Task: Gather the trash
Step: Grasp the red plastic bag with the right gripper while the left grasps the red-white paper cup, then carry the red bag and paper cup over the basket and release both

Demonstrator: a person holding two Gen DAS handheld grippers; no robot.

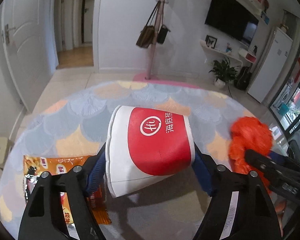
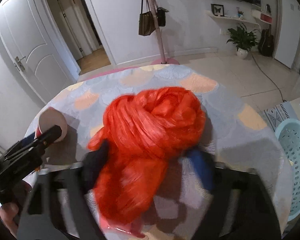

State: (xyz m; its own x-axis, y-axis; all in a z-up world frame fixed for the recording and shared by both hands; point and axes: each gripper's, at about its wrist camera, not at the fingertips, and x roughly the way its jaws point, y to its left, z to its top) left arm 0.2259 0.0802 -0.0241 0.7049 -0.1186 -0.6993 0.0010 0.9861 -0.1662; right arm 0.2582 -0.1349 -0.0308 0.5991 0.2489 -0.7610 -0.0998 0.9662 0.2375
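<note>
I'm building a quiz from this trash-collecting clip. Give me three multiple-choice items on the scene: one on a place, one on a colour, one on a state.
1. Where is the snack wrapper?
A. left of the paper cup
B. inside it
C. on the floor

2. What colour is the bunched plastic bag?
A. blue
B. orange-red
C. white

3. How is the cup held?
A. lying free
B. upright, untouched
C. on its side between the left gripper fingers

Answers: 1 A, the wrapper lies on the tablecloth to its left; 2 B, seen in both views; 3 C, blue pads press both sides.

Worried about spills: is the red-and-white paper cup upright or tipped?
Tipped. The paper cup lies sideways between the left gripper fingers, its base facing the right wrist camera. Contents cannot be seen.
</note>
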